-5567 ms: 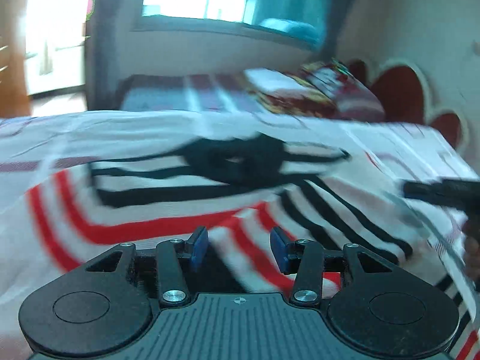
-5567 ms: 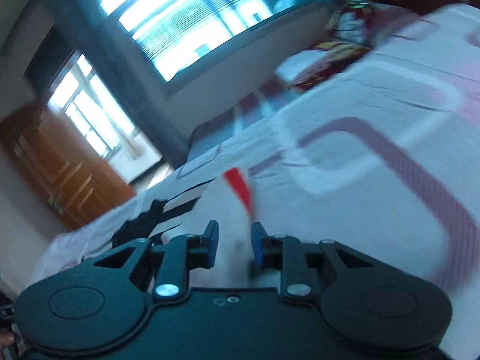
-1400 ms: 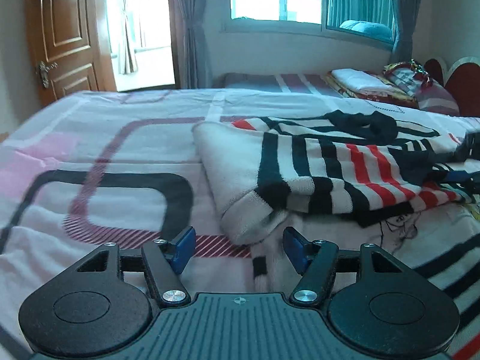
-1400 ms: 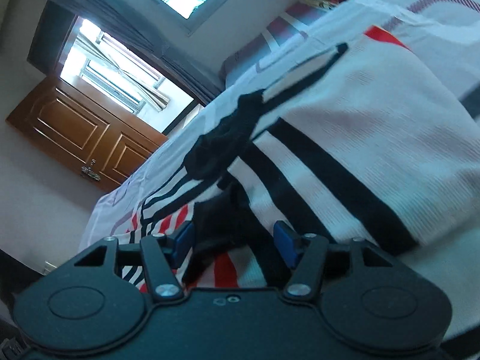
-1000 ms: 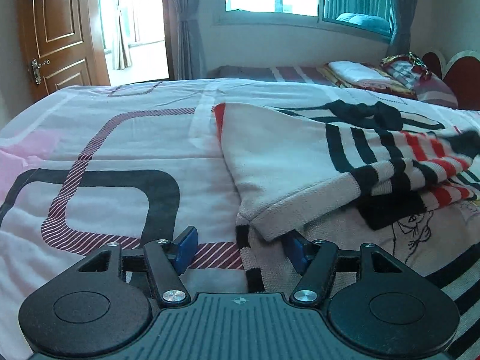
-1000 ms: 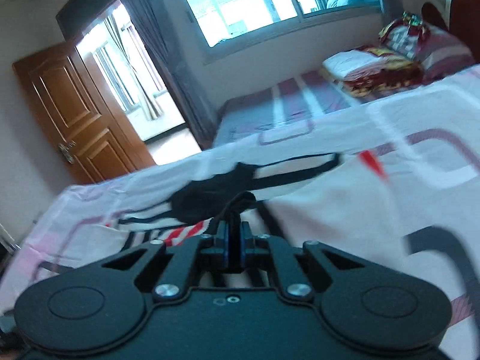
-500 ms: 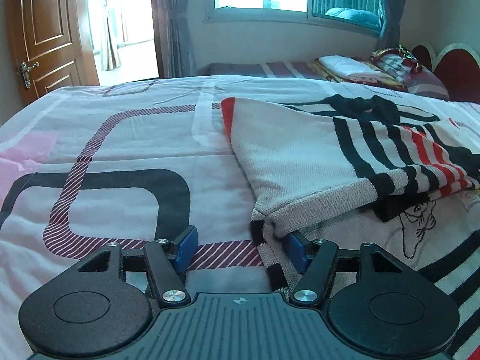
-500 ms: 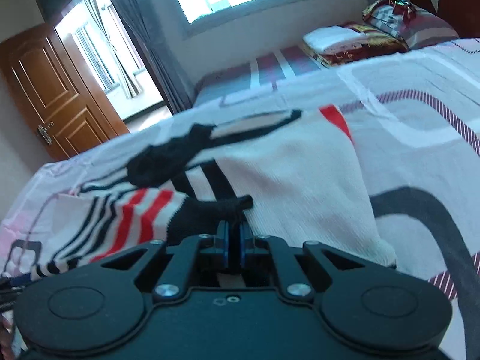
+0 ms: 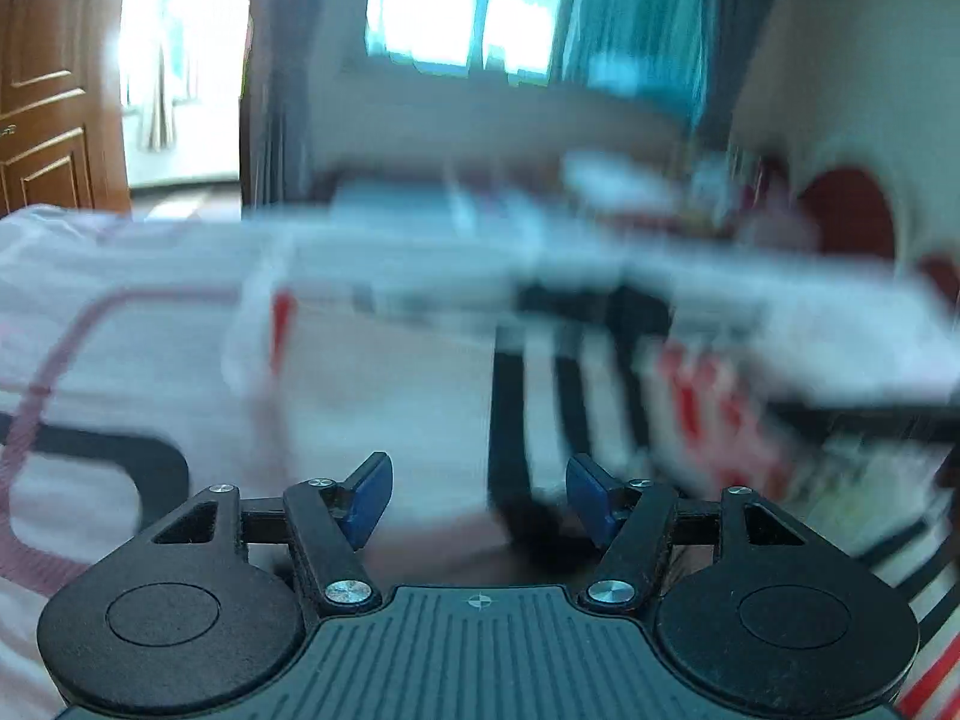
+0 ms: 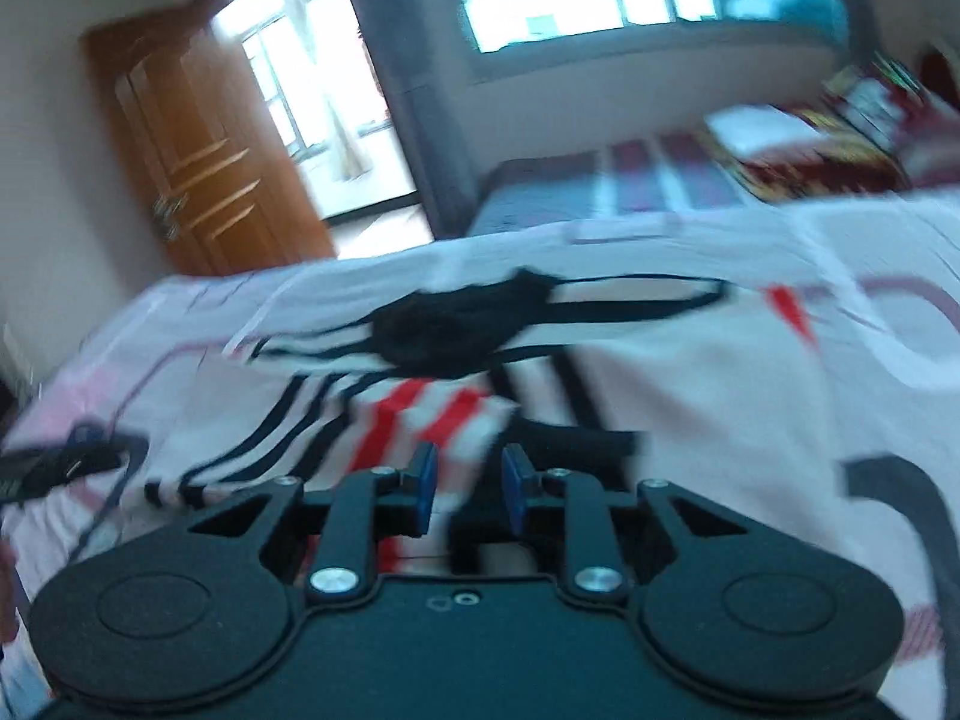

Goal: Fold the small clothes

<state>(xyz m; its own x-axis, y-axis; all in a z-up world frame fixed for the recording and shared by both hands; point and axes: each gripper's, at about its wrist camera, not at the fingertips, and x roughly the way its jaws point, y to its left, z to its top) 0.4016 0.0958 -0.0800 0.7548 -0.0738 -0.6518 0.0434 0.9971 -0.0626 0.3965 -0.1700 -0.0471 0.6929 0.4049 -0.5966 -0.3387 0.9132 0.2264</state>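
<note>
A white knit sweater with black and red stripes (image 9: 456, 372) lies partly folded on the bed; it also shows in the right wrist view (image 10: 678, 396), with its black collar (image 10: 444, 330) behind. My left gripper (image 9: 479, 495) is open, just above the sweater's near edge; this view is blurred. My right gripper (image 10: 463, 495) is open with a small gap and holds nothing, over the red-striped fold (image 10: 420, 414). The left gripper (image 10: 54, 462) shows at the left edge of the right wrist view.
The bedspread (image 10: 888, 348) is white with pink, maroon and black curved lines. A second bed with folded blankets (image 10: 798, 144) stands behind. A wooden door (image 10: 204, 156) and curtains are at the far left, a window (image 9: 462, 18) behind.
My right gripper was shut on the sweater's dark cuff and has opened and let go. My left gripper has lifted and swung, blurring its view; it stays open.
</note>
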